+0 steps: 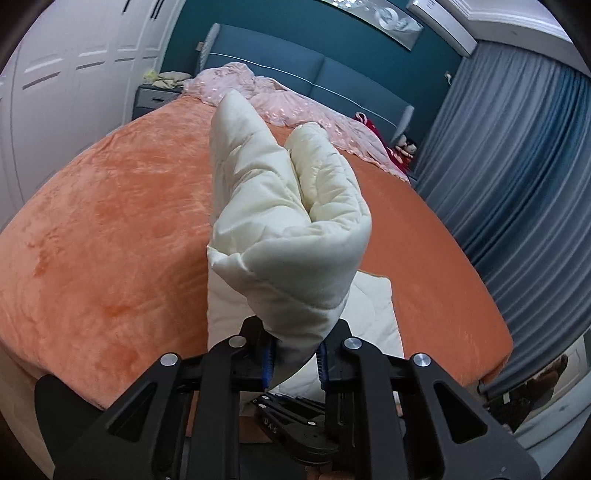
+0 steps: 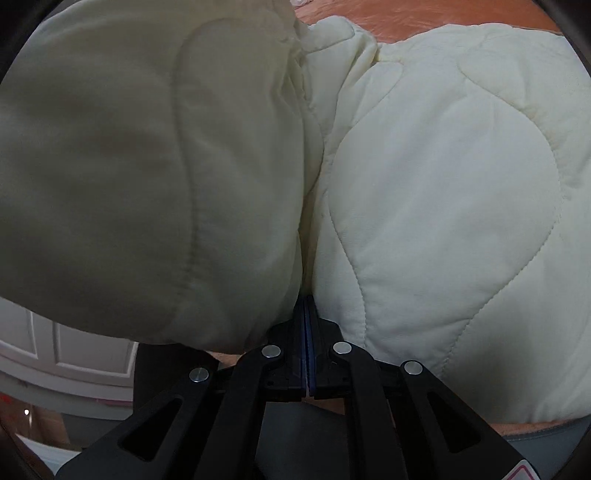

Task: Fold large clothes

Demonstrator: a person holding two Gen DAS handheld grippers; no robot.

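The left gripper [image 1: 294, 360] pinches a bunched fold of the cream quilted garment [image 1: 288, 221], lifted above the orange bed [image 1: 110, 221]; the right gripper [image 2: 306, 332] looks clamped on an edge; the padding's bulk could slip free.

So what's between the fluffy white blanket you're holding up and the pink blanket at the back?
In the left wrist view, only bare orange bedspread stretches between the lifted cream quilt and the pink blanket.

Teal wall [image 1: 295, 33], blue curtains [image 1: 517, 184], white wardrobe [image 1: 74, 92] (perhaps built-in).
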